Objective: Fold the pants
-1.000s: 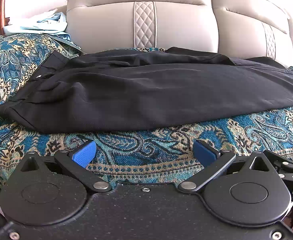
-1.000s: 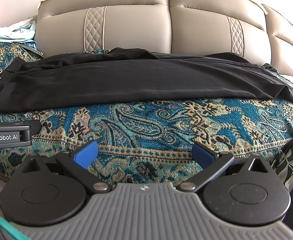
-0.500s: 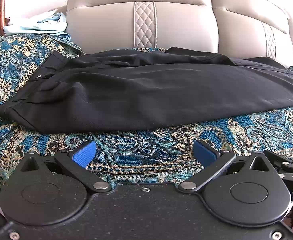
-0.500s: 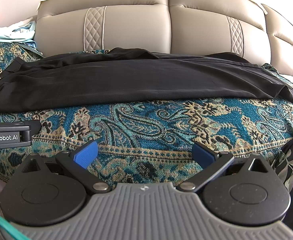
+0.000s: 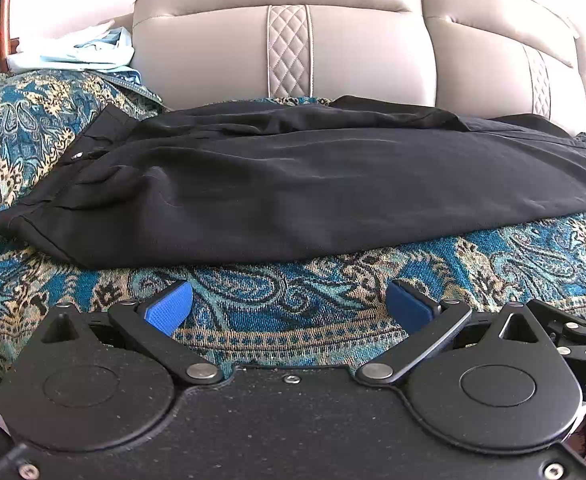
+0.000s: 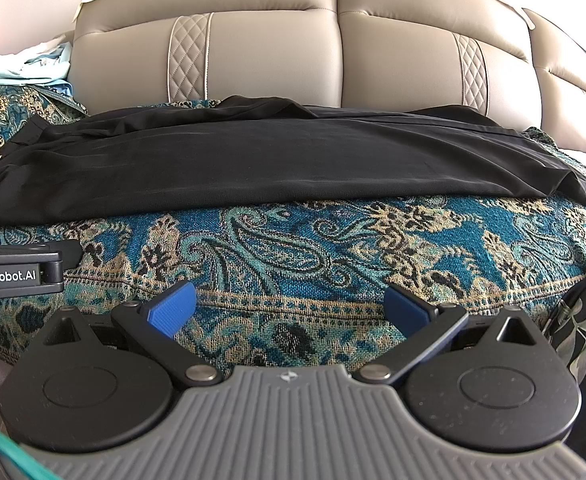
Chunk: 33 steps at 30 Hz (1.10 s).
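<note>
Left tongs wide open and empty, right tongs likewise, both near the bedspread edge, black pants lying flat lengthwise before the headboard.

Both my wrist cams sit low at the bedspread's front edge, facing the headboard, near the pants. Left cam covers the waistband end, right the hem end; middle shared.
</note>
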### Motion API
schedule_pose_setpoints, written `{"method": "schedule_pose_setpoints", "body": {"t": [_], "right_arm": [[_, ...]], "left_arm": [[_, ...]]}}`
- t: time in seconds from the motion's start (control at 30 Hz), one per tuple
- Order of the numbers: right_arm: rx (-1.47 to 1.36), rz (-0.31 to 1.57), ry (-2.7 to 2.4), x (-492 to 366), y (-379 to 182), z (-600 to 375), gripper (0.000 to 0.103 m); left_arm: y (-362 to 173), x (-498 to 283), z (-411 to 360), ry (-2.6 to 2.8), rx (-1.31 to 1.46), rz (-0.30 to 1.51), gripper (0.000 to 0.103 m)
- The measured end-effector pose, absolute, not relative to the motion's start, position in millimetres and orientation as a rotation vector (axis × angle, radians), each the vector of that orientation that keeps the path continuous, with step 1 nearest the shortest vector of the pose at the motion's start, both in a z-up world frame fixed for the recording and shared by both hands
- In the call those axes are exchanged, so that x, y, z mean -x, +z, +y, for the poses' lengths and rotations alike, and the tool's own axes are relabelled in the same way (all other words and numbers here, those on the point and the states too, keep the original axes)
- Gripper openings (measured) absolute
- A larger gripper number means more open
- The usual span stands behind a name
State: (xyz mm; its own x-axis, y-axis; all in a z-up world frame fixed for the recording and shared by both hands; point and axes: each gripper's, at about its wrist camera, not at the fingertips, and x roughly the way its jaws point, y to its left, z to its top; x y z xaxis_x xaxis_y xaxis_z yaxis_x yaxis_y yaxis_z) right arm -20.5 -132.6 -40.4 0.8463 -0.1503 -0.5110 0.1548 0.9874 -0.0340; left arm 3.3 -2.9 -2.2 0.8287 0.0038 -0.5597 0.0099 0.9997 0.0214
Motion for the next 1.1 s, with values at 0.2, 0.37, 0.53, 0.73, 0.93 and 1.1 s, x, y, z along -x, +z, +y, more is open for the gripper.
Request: {"method": "schedule_pose_setpoints", "body": {"t": [0.2,0.37,0.53,0.73,0.93,1.1], "right_arm": [[-0.018,0.545,-0.166,12,-39,-144,0.103],[-0.116,0.581,-0.248,-9,-23,-188,0.103],[-0.349,0.554,-0.321,-24,-3,-276,0.103],[-0.565,0.504,-0.511,-25,10,-391,0.099],[-0.825,0.453,-0.652,-30,5,-477,0.086],[-0.859,0.424,-0.725,-40,7,-522,0.077]], "left_arm": [[7,-11,2,-0.054,-0.044,0.610,0.103],[24,-17,22,-0.003,0.033,0.647,0.103],[41,-28,76,0.114,0.202,0.624,0.103],[43,-49,141,0.290,0.410,0.671,0.103],[39,-61,169,0.402,0.420,0.689,0.093],[36,-72,180,0.443,0.435,0.698,0.074]]}}
